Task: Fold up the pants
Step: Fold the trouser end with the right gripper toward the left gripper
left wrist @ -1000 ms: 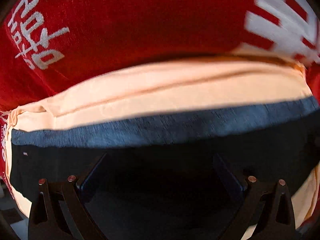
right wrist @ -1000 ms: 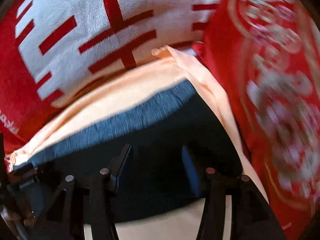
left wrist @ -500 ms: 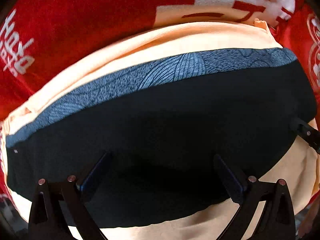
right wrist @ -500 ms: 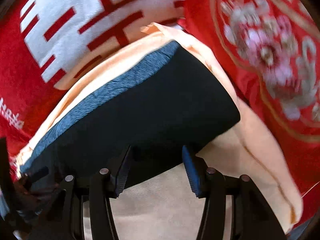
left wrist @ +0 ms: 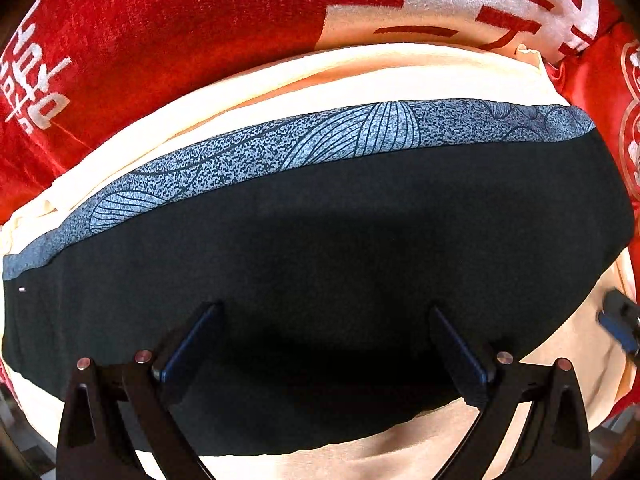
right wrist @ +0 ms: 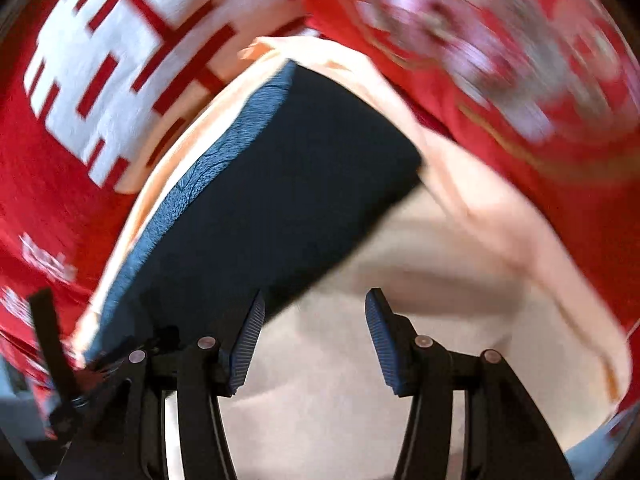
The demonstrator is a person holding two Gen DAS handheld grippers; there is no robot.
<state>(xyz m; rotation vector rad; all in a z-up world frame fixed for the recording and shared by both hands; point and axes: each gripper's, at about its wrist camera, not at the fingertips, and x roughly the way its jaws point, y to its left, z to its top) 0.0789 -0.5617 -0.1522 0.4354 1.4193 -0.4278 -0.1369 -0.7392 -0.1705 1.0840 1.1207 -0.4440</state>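
Note:
The folded black pants point(left wrist: 320, 248) lie flat on a peach cloth point(left wrist: 320, 76), with a grey-blue patterned band point(left wrist: 304, 140) along their far edge. My left gripper point(left wrist: 324, 320) is open and empty, its fingers spread wide above the pants' near part. In the right wrist view the pants point(right wrist: 280, 184) lie to the upper left. My right gripper point(right wrist: 314, 312) is open and empty, over the peach cloth point(right wrist: 420, 280) just off the pants' near corner. The right gripper's tip shows at the left wrist view's right edge point(left wrist: 618, 322).
A red blanket with white lettering point(left wrist: 160, 40) lies under and beyond the peach cloth. A red pillow with a floral pattern point(right wrist: 500, 52) lies to the right of the pants. The left gripper's dark frame shows at the right wrist view's lower left point(right wrist: 52, 344).
Both grippers have drawn back from the pants. More of the folded pants and the peach cloth shows now. The right gripper has moved off the pants onto the cloth.

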